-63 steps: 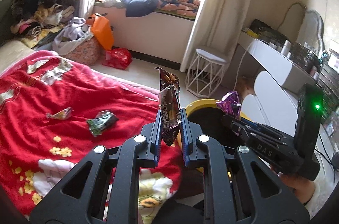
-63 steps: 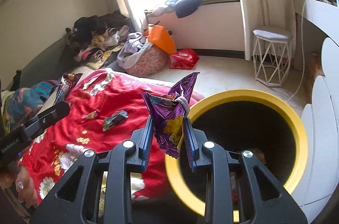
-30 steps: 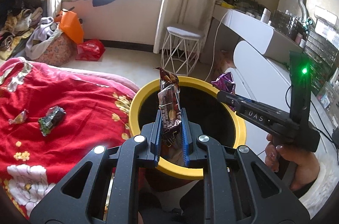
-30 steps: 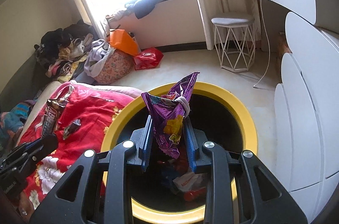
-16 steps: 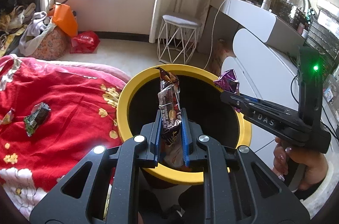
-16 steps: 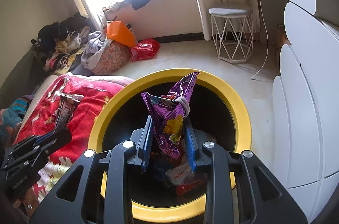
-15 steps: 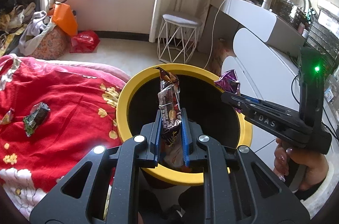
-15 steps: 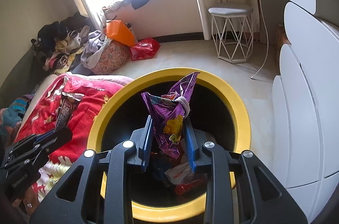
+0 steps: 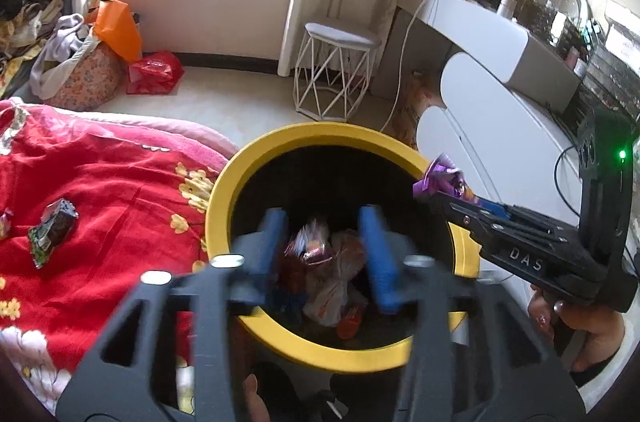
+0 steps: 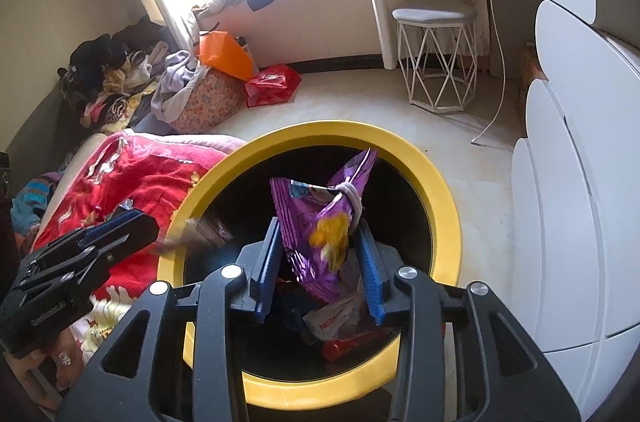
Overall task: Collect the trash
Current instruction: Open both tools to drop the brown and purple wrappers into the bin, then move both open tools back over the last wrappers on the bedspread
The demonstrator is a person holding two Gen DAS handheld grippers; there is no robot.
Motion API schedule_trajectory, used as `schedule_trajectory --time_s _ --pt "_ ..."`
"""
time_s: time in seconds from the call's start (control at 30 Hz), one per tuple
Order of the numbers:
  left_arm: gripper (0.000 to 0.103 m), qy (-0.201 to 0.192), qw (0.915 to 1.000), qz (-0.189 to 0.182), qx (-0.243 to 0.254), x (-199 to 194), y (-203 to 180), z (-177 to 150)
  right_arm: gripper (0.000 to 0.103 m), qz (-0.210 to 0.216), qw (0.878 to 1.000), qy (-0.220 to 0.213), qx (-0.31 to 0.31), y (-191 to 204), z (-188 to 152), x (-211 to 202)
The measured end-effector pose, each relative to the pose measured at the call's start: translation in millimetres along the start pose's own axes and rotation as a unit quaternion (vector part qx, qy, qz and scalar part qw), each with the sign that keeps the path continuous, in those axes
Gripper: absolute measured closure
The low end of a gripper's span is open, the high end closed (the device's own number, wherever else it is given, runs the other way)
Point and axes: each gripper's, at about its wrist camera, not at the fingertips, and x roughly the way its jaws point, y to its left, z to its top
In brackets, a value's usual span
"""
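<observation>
Left gripper (image 9: 324,254): jaws opening, blurred, nothing between them, held over the bin mouth.
Right gripper (image 10: 320,270): jaws opening, the purple snack bag (image 10: 324,214) upright between them; whether the pads press on it cannot be told.
Bin (image 10: 440,190): yellow rim, black inside, wrappers piled at the bottom.
Brown wrapper (image 10: 204,232): a blur at the bin's left rim.
Bed (image 9: 112,190): red flowered blanket beside the bin, a green wrapper (image 9: 52,236) lying on it.
</observation>
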Motion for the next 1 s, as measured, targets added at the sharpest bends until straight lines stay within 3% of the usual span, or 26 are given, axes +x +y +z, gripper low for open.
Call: schedule_trajectory --time_s 0.03,0.1,0.23,1.0 --pt "0.043 -0.005 1.0000 0.000 -0.004 -2.9 2.4 0.8 0.063 0.000 1.000 -0.001 -0.001 0.9 0.2 -1.1" --pt "0.019 -0.016 0.9998 0.005 -0.014 -9.7 7.7 1.4 0.053 0.001 1.000 -0.006 -0.001 3.6 0.6 -4.3" --pt "0.012 -0.037 0.9983 0.024 -0.038 -27.7 25.7 2.2 0.049 0.010 1.000 -0.012 -0.009 13.3 2.4 -7.2" --pt "0.011 -0.116 0.9762 0.127 -0.132 -125.6 133.8 -15.1 0.041 0.098 0.989 -0.015 -0.110 147.6 11.8 0.9"
